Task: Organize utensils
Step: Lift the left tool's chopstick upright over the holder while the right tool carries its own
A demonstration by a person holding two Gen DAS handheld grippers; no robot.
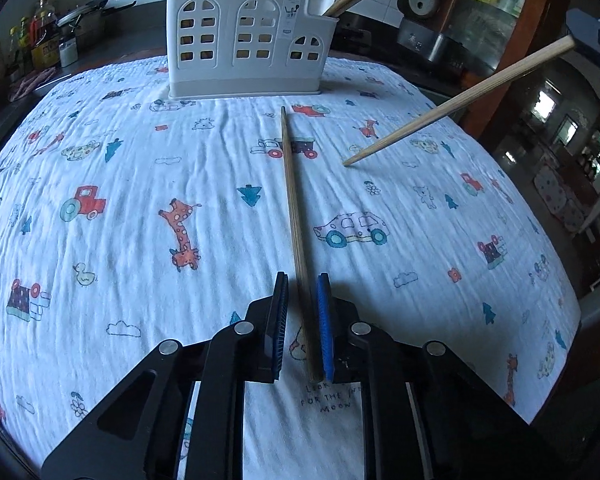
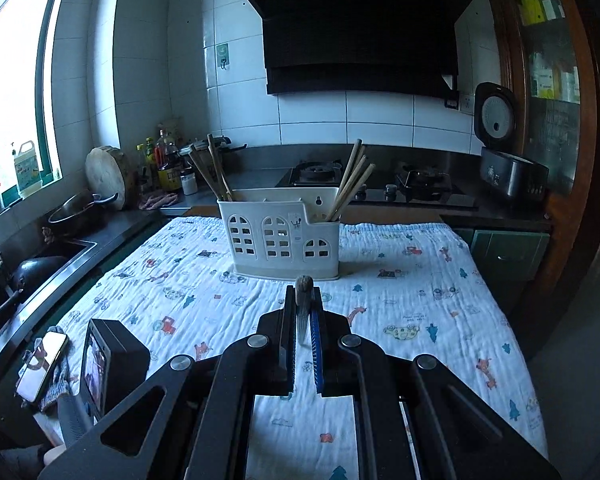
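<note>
A white utensil holder [image 1: 248, 40] with arched cut-outs stands at the far side of the patterned cloth [image 1: 140, 184]; it also shows in the right wrist view [image 2: 282, 236], with chopsticks [image 2: 350, 184] standing in its right end and more in its left end. My left gripper [image 1: 303, 280] straddles a wooden chopstick [image 1: 292, 196] lying on the cloth; the jaws are close beside it with a gap on the left side. My right gripper [image 2: 304, 292] is shut on a second chopstick [image 2: 303, 292], which appears in the left wrist view [image 1: 456, 104], held tilted above the cloth.
A phone [image 2: 42, 364] and a small black box [image 2: 112, 356] sit at the cloth's left edge. A sink with pans [image 2: 60, 216], oil bottles [image 2: 164, 164], a gas hob [image 2: 380, 184] and a rice cooker [image 2: 508, 164] line the counter behind.
</note>
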